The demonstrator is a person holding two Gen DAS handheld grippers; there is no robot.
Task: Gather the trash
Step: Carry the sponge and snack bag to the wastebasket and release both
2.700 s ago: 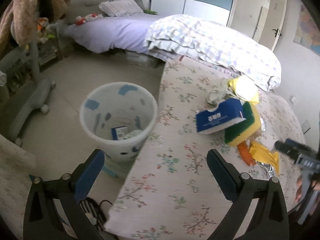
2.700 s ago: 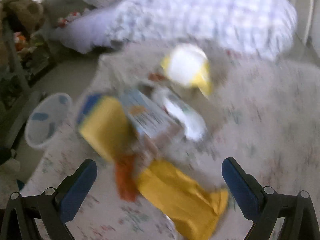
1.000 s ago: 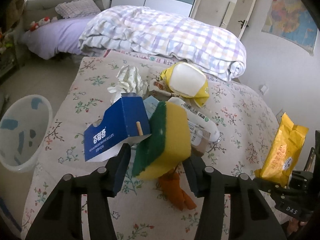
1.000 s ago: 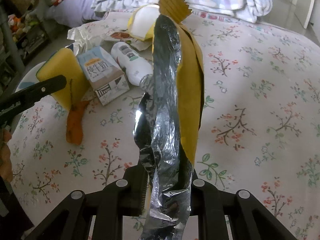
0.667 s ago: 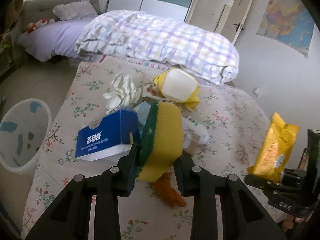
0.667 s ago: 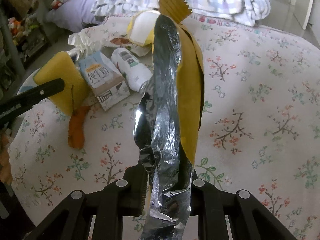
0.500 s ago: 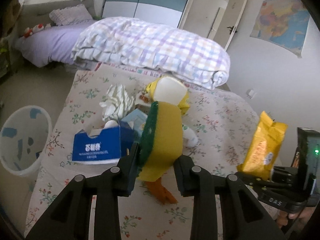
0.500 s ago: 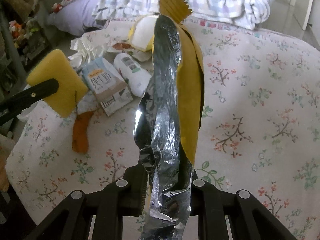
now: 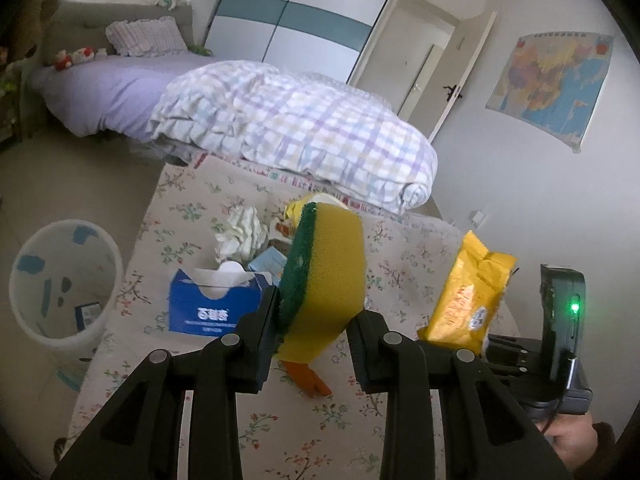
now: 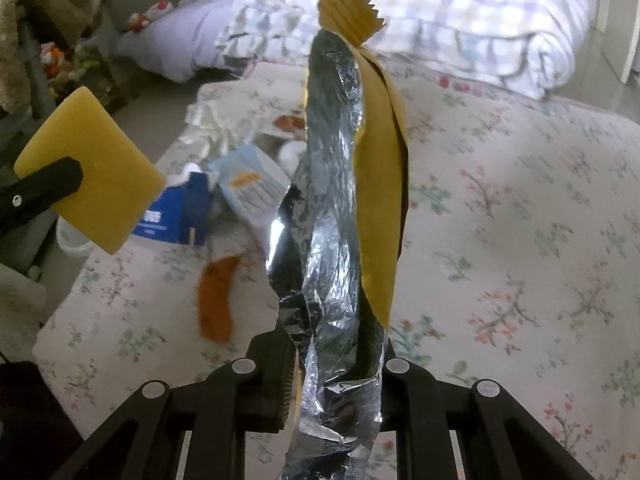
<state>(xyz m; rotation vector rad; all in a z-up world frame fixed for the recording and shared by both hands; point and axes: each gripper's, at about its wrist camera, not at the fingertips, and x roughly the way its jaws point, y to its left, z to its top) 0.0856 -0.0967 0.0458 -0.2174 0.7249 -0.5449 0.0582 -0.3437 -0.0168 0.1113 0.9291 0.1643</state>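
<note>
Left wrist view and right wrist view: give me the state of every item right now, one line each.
Left tongs: shut on sponge.
Sponge: lifted off the bed, clamped on its faces.
Right tongs: shut on snack bag.
Snack bag: torn open, held upright.
Tissue box: lying on the bed, tissue sticking out.
Trash bin: upright on the floor, some trash inside.
Orange wrapper: lying flat on the bed.

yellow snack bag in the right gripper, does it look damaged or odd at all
Yes. The snack bag clamped in the right gripper is torn open along one side, with its crumpled silver foil lining showing. It looks flat and empty. Its zigzag top seal is intact.
</note>
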